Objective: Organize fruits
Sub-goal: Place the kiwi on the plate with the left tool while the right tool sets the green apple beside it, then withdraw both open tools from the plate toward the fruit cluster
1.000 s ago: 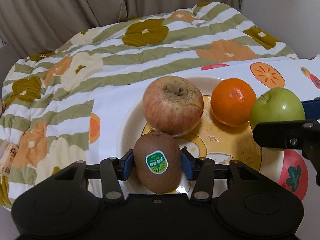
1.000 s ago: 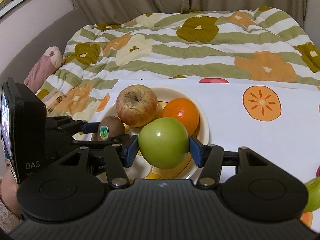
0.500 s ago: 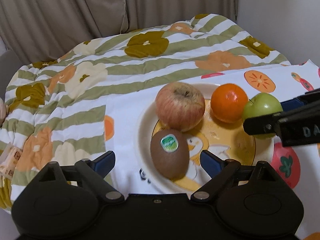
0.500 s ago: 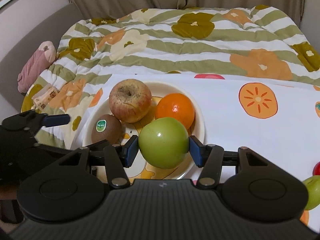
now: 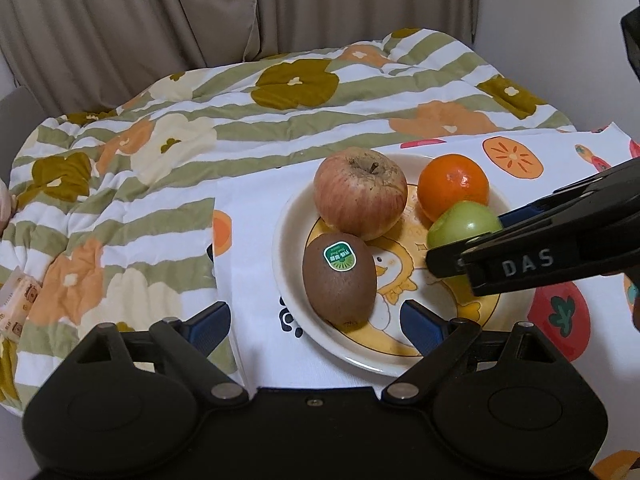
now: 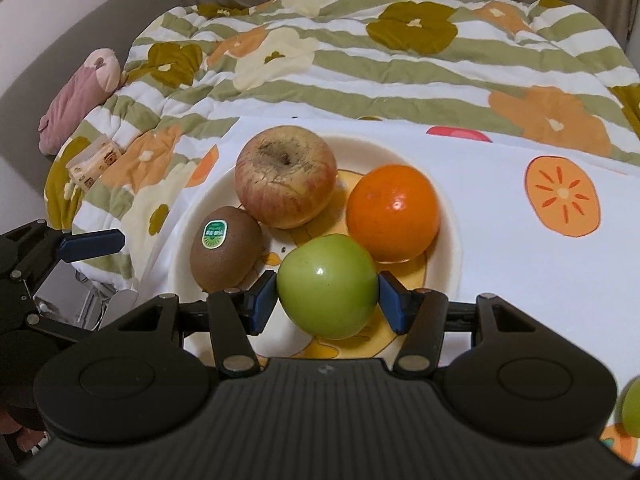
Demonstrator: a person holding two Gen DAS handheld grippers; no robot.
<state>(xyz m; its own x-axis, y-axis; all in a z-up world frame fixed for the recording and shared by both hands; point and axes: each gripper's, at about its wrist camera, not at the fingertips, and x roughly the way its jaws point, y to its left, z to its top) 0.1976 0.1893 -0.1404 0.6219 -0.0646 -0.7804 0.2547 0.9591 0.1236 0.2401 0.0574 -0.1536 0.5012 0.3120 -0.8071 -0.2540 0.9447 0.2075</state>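
A cream plate [image 5: 282, 248] [image 6: 452, 220] with a yellow duck print holds a red apple [image 5: 360, 192] [image 6: 286, 176], an orange [image 5: 452, 186] [image 6: 394, 212] and a kiwi [image 5: 340, 280] [image 6: 226, 248] with a green sticker. My left gripper [image 5: 316, 322] stands open just behind the kiwi, both pads clear of it. My right gripper [image 6: 327, 302] is shut on a green apple [image 6: 328, 284] [image 5: 460, 224], low over the plate's near side beside the orange. Whether the apple touches the plate I cannot tell.
The plate sits on a white fruit-print cloth [image 6: 500, 184] over a floral striped quilt [image 5: 140, 200]. A pink plush toy [image 6: 76, 108] and a tissue packet [image 6: 94, 164] lie at the left. Another green fruit [image 6: 630, 408] shows at the right edge.
My left gripper opened, let go of the kiwi and drew back; the kiwi now lies on the plate. My right gripper came lower over the plate with the green apple.
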